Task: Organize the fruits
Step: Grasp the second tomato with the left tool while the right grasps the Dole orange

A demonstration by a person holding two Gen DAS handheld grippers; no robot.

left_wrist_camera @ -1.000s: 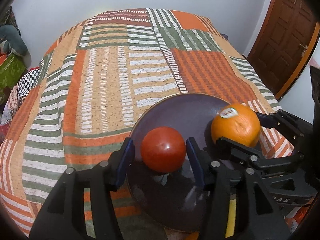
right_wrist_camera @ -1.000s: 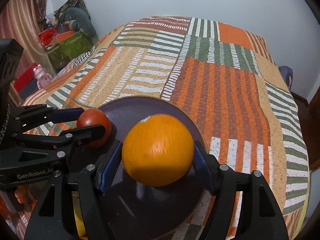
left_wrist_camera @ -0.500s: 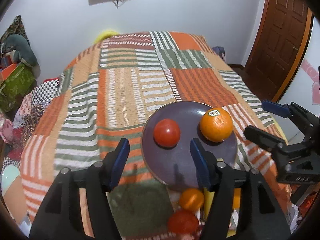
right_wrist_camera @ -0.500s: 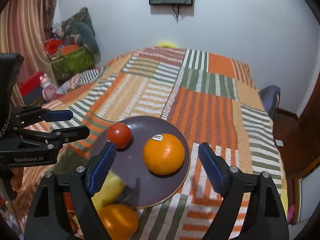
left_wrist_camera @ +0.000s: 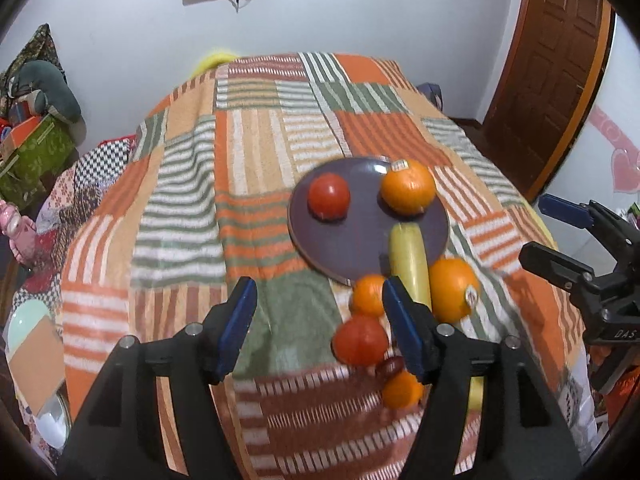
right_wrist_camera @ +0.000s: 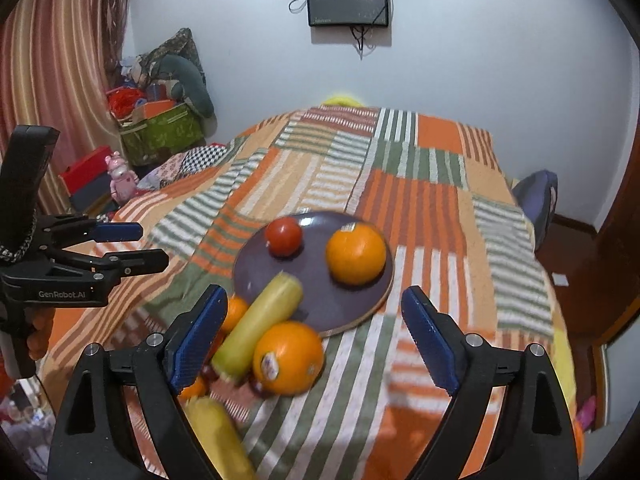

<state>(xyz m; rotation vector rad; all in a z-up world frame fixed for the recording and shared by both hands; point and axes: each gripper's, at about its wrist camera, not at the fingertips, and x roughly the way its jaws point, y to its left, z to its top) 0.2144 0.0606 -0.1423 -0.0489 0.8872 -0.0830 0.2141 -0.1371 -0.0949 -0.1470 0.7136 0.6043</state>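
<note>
A dark purple plate (left_wrist_camera: 348, 248) (right_wrist_camera: 320, 300) lies on the bed with a red tomato (left_wrist_camera: 329, 196) (right_wrist_camera: 283, 236) and a stickered orange (left_wrist_camera: 408, 188) (right_wrist_camera: 355, 254) on it. A long yellow-green fruit (left_wrist_camera: 410, 264) (right_wrist_camera: 260, 320) rests one end on the plate's near rim. Beside it on the bedspread lie a big orange (left_wrist_camera: 454, 288) (right_wrist_camera: 288, 358), a small orange (left_wrist_camera: 368, 294), a second tomato (left_wrist_camera: 360, 340) and more fruit. My left gripper (left_wrist_camera: 318, 308) (right_wrist_camera: 136, 244) hovers open and empty, back from the plate. My right gripper (right_wrist_camera: 318, 312) (left_wrist_camera: 560, 232) is opening wider, holding nothing.
The striped patchwork bedspread (left_wrist_camera: 248, 184) covers the whole bed. A green box with clutter (right_wrist_camera: 160, 132) and a pink toy (right_wrist_camera: 120, 178) stand at the left. A wooden door (left_wrist_camera: 548, 72) is at the right. A screen (right_wrist_camera: 348, 0) hangs on the far wall.
Both grippers let go, the left of the tomato and the right of the orange, and drew back and up from the plate. The heap of fruit at the plate's near edge came into view.
</note>
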